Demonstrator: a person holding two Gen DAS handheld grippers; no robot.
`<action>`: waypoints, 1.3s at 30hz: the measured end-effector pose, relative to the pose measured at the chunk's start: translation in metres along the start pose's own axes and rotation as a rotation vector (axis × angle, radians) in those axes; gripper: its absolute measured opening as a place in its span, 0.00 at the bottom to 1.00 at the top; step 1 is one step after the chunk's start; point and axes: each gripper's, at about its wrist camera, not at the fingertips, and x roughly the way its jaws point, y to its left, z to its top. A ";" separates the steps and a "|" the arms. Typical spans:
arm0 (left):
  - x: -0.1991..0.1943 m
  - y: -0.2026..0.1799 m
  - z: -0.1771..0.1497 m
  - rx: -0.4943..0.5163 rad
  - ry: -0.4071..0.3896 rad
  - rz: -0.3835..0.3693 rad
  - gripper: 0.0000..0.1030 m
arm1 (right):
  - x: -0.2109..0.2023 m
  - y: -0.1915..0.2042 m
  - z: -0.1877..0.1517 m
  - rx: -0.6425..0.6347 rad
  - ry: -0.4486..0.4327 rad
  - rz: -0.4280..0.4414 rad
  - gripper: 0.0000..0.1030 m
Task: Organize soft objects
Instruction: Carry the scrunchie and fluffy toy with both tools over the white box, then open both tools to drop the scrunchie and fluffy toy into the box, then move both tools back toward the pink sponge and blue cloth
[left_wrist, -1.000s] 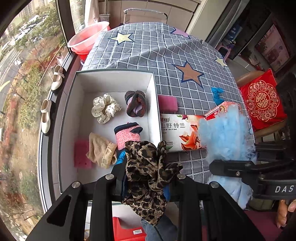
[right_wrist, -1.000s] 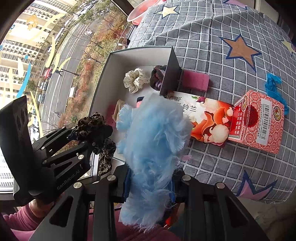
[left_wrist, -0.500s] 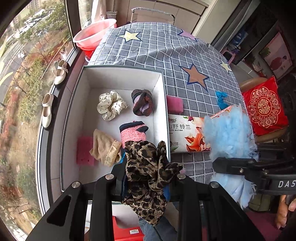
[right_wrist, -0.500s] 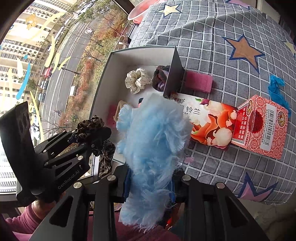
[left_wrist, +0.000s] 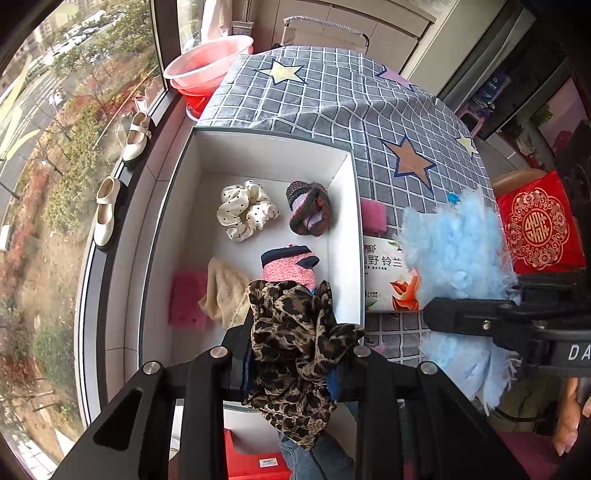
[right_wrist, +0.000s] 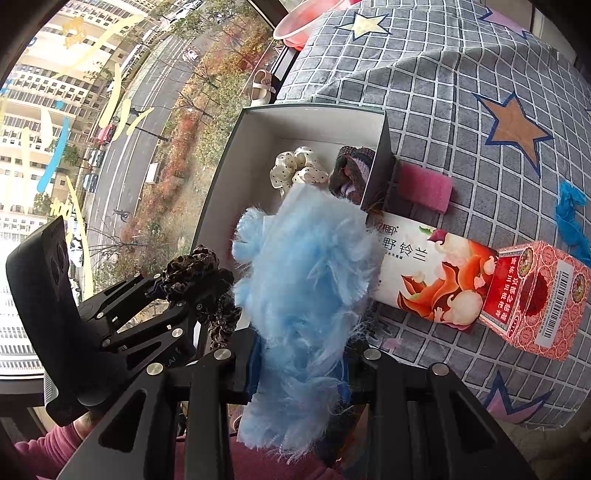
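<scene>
Left gripper (left_wrist: 291, 354) pinching a leopard scrunchie (left_wrist: 295, 343) over the near end of the white box (left_wrist: 343, 236), right gripper (right_wrist: 299, 354) pinching a blue fluffy scrunchie (right_wrist: 303, 288) just right of it, polka-dot scrunchie (left_wrist: 245, 210), knit scrunchie (left_wrist: 310, 214) and pink sock (left_wrist: 290, 267) ahead in the box.

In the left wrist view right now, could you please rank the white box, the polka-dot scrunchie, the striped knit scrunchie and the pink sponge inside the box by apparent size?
1. White box, by far the largest.
2. Polka-dot scrunchie.
3. Pink sponge and striped knit scrunchie look alike; the sponge is partly hidden under a beige cloth, so I will not rank them.
</scene>
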 end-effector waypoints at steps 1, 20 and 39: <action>0.000 0.002 0.001 -0.005 0.000 0.005 0.31 | 0.001 0.000 0.003 0.000 0.001 0.001 0.32; 0.016 0.019 0.007 -0.077 0.040 0.077 0.65 | 0.020 0.046 0.057 -0.106 -0.009 -0.058 0.49; 0.010 -0.023 0.050 -0.017 0.112 -0.088 0.86 | -0.090 -0.076 0.046 0.250 -0.141 -0.043 1.00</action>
